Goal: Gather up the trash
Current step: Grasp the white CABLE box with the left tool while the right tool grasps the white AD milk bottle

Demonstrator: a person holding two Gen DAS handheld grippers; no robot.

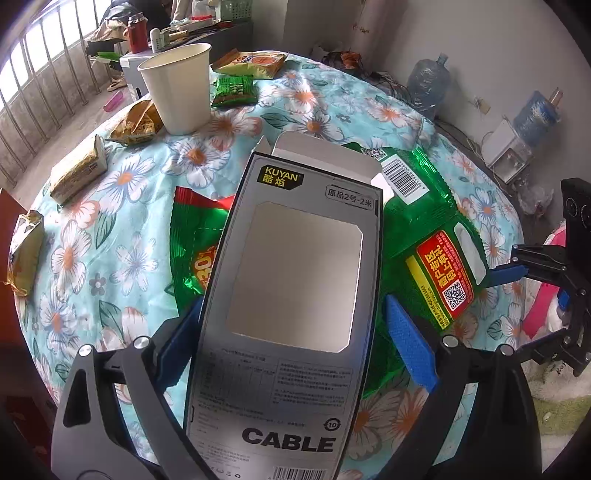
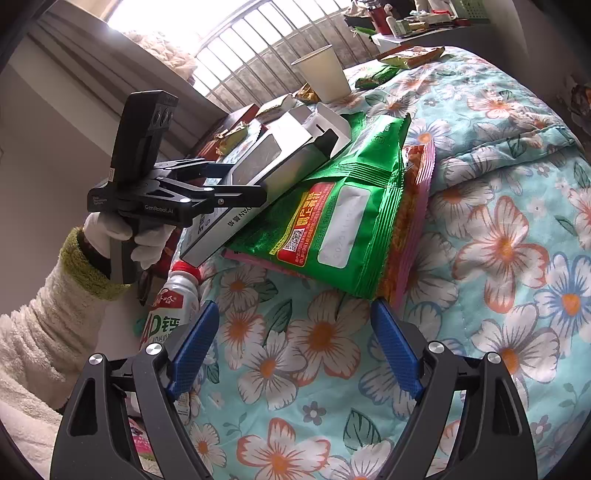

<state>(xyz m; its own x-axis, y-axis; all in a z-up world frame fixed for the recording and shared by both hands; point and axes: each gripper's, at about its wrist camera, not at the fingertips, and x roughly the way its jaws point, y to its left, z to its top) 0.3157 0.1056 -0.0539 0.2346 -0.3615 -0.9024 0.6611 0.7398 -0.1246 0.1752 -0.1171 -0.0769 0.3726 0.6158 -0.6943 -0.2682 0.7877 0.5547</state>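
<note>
My left gripper (image 1: 291,332) clamps one grey box (image 1: 295,280) printed "KUYAN" and "CABLE" over one green bag (image 1: 424,229); my right gripper (image 2: 295,354) gapes wide, empty.

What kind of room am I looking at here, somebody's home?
Most likely a lived-in room at home, perhaps a bedroom: a floral quilt covers the surface, snack wrappers and a paper cup lie on it, and big water jugs stand by the wall.

Floral quilt (image 2: 480,258), barred window (image 2: 258,48), water jugs (image 1: 428,85) by wall, red flask (image 1: 136,33)
</note>
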